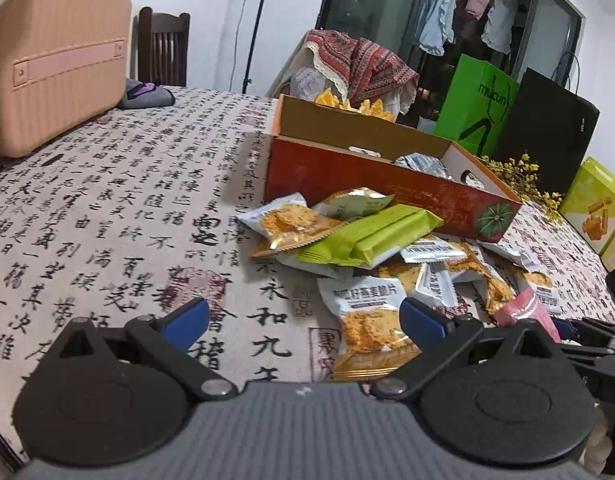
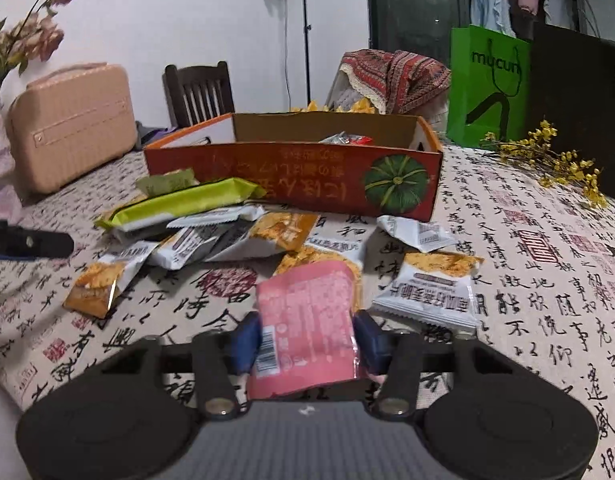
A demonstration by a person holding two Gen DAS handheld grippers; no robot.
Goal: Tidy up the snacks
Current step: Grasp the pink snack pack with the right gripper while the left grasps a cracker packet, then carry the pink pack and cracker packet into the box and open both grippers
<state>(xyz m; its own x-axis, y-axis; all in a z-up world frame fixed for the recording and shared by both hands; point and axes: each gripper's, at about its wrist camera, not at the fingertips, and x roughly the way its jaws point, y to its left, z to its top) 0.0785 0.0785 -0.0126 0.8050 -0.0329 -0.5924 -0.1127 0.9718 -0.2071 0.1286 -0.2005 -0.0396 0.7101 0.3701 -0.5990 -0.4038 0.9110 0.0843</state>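
A red cardboard box with a pumpkin picture stands mid-table, a few packets inside; it also shows in the left wrist view. Several snack packets lie in front of it: a long green packet and white-and-orange cracker packets. My right gripper is shut on a pink packet, held just above the cloth. The pink packet also shows in the left wrist view. My left gripper is open and empty, low over the cloth beside a cracker packet.
The table carries a calligraphy cloth. A pink case stands at the back left. A green bag, a black bag and yellow flowers are at the back right. Green snack boxes stand at the right.
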